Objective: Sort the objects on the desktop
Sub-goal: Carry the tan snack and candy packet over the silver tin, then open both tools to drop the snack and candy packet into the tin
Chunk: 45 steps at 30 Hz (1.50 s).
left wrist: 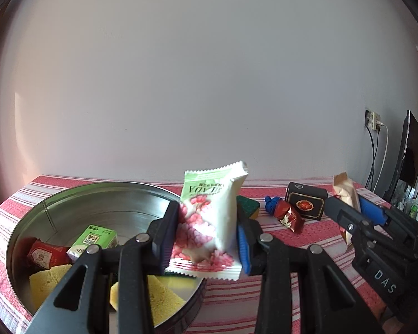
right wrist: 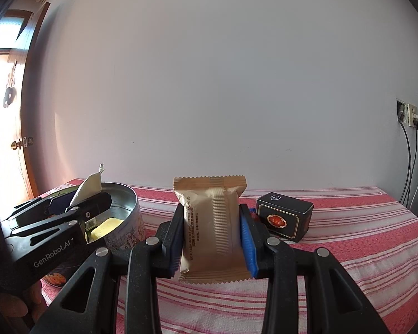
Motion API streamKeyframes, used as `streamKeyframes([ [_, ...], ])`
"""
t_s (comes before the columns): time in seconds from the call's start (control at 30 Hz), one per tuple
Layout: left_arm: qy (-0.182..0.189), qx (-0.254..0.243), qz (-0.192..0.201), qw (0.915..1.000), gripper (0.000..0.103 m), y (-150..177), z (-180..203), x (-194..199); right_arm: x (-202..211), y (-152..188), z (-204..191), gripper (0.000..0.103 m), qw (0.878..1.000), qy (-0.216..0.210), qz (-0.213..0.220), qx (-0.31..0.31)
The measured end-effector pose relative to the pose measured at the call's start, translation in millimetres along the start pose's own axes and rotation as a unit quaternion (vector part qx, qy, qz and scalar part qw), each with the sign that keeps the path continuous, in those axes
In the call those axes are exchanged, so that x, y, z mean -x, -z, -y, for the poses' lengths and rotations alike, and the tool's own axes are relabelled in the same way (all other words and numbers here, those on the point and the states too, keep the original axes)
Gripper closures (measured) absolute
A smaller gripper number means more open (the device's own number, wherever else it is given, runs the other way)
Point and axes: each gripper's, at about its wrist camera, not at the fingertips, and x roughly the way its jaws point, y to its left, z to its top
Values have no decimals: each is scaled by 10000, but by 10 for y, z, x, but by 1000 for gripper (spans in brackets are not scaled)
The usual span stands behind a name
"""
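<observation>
Left gripper [left wrist: 207,233] clamped tight on a white-and-green snack packet [left wrist: 209,222], held upright over the 3 o'clock rim of the round metal tin [left wrist: 69,194]. Inside the tin: green carton [left wrist: 93,240], red pack [left wrist: 46,253], yellow sponges [left wrist: 51,278]. Right gripper [right wrist: 211,239] pinching a tan packet [right wrist: 213,228] upright between the fingers, above the striped counter [right wrist: 348,250]. Black box [right wrist: 285,217] at 2 o'clock from it, resting on the cloth.

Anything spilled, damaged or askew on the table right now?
Nothing spilled or damaged. Only oddity: the white-and-green snack packet in the left gripper is upside down, print inverted, top bent over. The brown packet sits upright in the right gripper.
</observation>
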Motion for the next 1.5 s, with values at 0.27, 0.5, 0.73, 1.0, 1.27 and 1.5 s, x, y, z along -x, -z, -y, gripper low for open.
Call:
streamKeyframes([
  [0.27,-142,144,186,9996,66,-47,-356,129,-79,-25,-317,64,9996,-264,-89,-53],
  [0.5,-744,300,389,9960,66,-105,-888,254,-218,-132,-702,64,9972,-719,-135,-173],
  [0.73,-1358,833,105,9872,66,-121,-1441,204,-378,-261,-1183,64,9937,-1113,-49,-106],
  [1.0,-1938,895,-177,9768,66,-72,-1604,129,-725,-473,-1524,63,9925,-1203,-206,-40],
  [1.27,-2043,1113,-614,9706,66,-29,-1754,-12,-1062,-649,-1694,63,9900,-1248,-659,55],
  [1.5,-2155,936,-602,9701,66,-50,-1659,17,-1261,-614,-1814,63,9874,-1151,-1059,240],
])
